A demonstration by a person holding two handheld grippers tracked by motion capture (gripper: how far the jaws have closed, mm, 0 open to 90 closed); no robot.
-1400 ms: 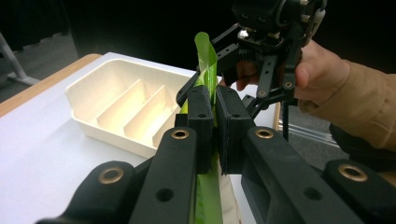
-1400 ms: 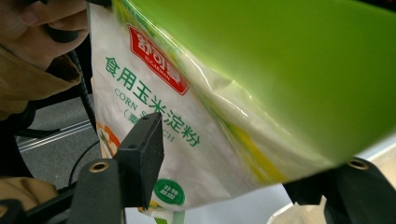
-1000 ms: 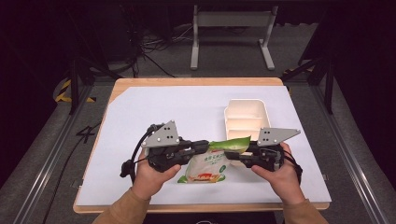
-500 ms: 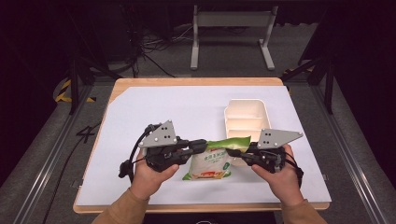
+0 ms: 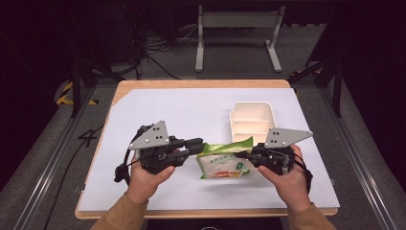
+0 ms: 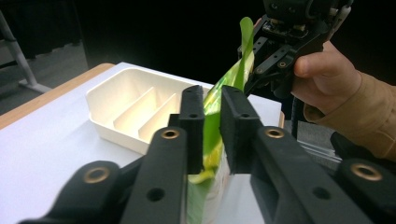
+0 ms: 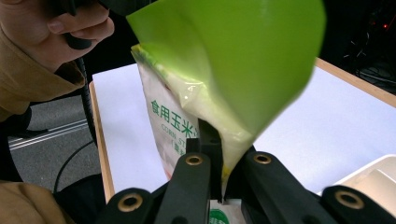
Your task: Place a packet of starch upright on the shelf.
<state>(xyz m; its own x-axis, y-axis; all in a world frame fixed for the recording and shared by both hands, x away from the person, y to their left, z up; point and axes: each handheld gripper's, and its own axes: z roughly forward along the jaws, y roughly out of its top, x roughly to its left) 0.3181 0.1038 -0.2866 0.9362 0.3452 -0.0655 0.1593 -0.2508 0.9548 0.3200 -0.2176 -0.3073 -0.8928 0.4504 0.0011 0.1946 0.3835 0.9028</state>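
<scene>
We see a green corn-starch bag held between our hands at the near tabletop, left gripper and right gripper each with jaws pinching its top edge, white divided tray just beyond.

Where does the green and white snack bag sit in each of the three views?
High view: the bag lies low centre, between the left hand-held gripper and the right hand-held gripper.
Left gripper view: centre, pinched edge-on.
Right gripper view: centre to top, green flap uppermost.
Shared landmark: the white divided tray.
</scene>
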